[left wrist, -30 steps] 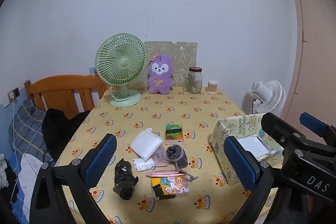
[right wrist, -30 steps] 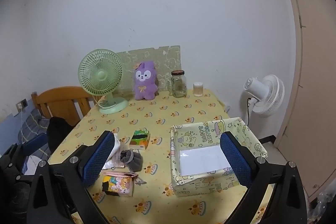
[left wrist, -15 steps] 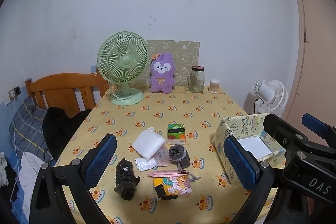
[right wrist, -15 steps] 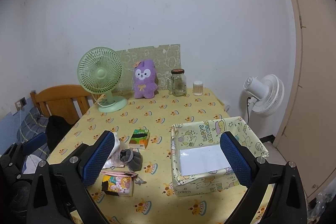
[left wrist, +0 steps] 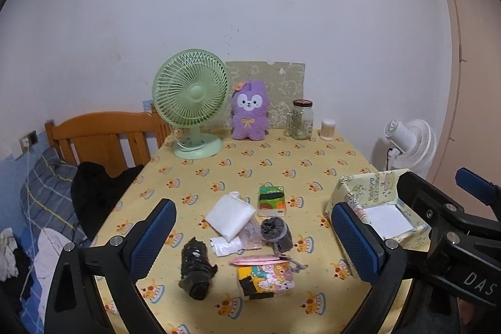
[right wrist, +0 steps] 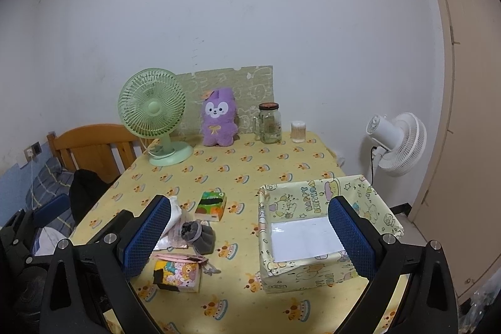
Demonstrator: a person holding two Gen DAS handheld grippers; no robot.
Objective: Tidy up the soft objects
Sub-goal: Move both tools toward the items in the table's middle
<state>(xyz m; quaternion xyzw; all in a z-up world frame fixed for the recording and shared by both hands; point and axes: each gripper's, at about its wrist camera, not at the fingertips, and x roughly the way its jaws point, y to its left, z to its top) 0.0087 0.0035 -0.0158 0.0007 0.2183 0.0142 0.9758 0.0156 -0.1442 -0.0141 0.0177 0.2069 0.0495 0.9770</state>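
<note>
A plain white wall [left wrist: 250, 5] fills the top of the frame; a tan door [right wrist: 463, 115] stands at the right edge; a wooden chair [left wrist: 103, 136] sits at middle left; a white floor fan [right wrist: 397, 143] stands at right; a yellow cloth covers the worktop [right wrist: 250, 168] in the middle.

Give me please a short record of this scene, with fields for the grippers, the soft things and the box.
left gripper: open, holds nothing, above the pile
right gripper: open, holds nothing, near the box
soft items on table: black roll, grey sock roll, white folded bag, cartoon tissue pack, green tissue pack
patterned box: open, only a white sheet on its floor
purple plush: upright by the wall
</note>
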